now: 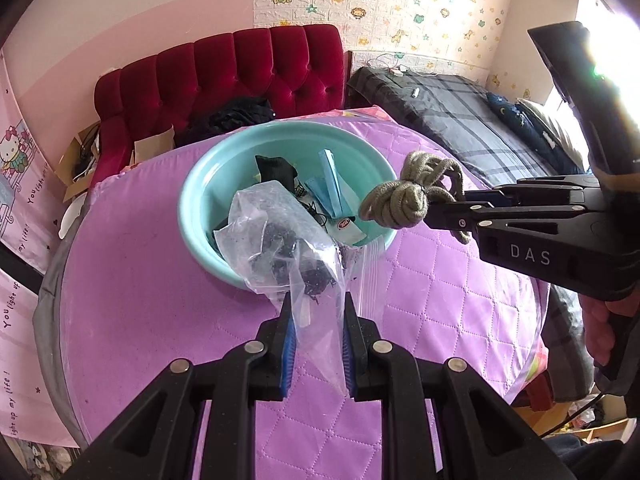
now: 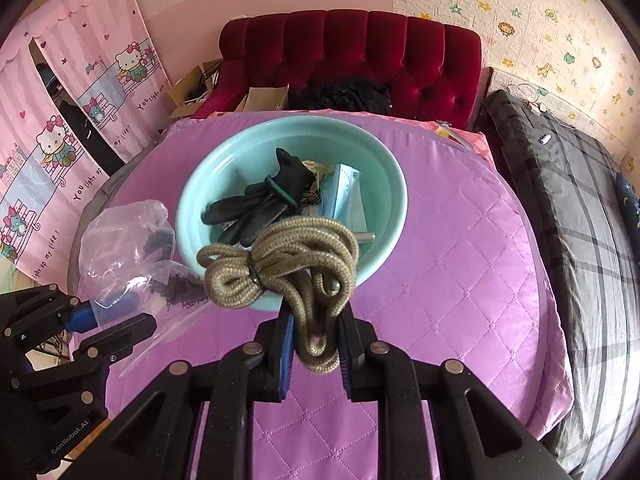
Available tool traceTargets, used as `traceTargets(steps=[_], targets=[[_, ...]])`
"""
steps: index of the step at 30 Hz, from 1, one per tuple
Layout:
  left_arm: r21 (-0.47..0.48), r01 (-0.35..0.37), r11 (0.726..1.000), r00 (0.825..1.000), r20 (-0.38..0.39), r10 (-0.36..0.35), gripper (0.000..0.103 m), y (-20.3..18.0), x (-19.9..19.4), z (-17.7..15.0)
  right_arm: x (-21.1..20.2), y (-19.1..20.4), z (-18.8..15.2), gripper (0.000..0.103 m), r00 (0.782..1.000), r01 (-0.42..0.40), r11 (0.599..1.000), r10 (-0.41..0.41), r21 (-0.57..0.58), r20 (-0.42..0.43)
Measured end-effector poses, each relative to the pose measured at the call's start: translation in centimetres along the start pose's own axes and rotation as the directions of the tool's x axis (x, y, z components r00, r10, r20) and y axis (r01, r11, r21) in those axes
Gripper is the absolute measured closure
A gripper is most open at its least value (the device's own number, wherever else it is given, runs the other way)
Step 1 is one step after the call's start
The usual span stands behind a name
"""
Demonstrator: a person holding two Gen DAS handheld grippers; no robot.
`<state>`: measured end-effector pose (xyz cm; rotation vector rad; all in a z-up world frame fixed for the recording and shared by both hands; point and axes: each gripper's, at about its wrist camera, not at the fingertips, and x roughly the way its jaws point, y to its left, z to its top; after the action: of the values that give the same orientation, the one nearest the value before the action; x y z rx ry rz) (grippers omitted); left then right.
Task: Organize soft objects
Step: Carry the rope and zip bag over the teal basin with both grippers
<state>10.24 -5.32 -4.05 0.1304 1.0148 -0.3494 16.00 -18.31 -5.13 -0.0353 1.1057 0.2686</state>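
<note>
My left gripper is shut on a clear zip bag with dark bits inside, held above the near rim of a teal basin. The same bag shows at the left of the right wrist view, pinched by the left gripper. My right gripper is shut on a bundle of olive-tan rope, held over the front rim of the basin. In the left wrist view the rope hangs at the basin's right edge from the right gripper. Black gloves and blue packets lie in the basin.
The basin stands on a purple quilted cover over a round table. A red tufted sofa with dark clothing and cardboard boxes is behind it. A bed with a grey plaid blanket lies to the right. A pink cartoon curtain hangs left.
</note>
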Motion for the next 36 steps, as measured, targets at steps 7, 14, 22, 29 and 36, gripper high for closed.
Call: traceTargets(steps=[7, 14, 22, 29, 36], targets=[[-0.001, 0.005, 1.0, 1.0, 0.002, -0.005, 0.082, 1.1, 1.3, 2.4, 1.4, -0.3, 3.0, 0.084, 1.0, 0.005, 1.0, -0.005, 0.004, -0.001], [-0.005, 0.006, 1.0, 1.0, 0.0, -0.006, 0.082, 2.4, 3.1, 4.4, 3.7, -0.8, 6.0, 0.084, 1.0, 0.009, 1.0, -0.009, 0.014, -0.008], [-0.011, 0.011, 1.0, 1.0, -0.006, -0.011, 0.082, 3.9, 5.8, 6.9, 6.6, -1.3, 8.9, 0.083, 1.0, -0.014, 0.999, 0.015, 0.045, -0.026], [-0.021, 0.012, 1.0, 1.0, -0.017, -0.013, 0.082, 5.0, 8.4, 8.9, 9.3, -1.9, 10.9, 0.083, 0.999, -0.018, 0.997, 0.022, 0.074, -0.047], [-0.025, 0.009, 1.0, 0.999, -0.03, -0.01, 0.082, 5.8, 10.7, 10.5, 11.8, -2.3, 12.4, 0.082, 0.997, -0.014, 0.997, 0.019, 0.081, -0.069]])
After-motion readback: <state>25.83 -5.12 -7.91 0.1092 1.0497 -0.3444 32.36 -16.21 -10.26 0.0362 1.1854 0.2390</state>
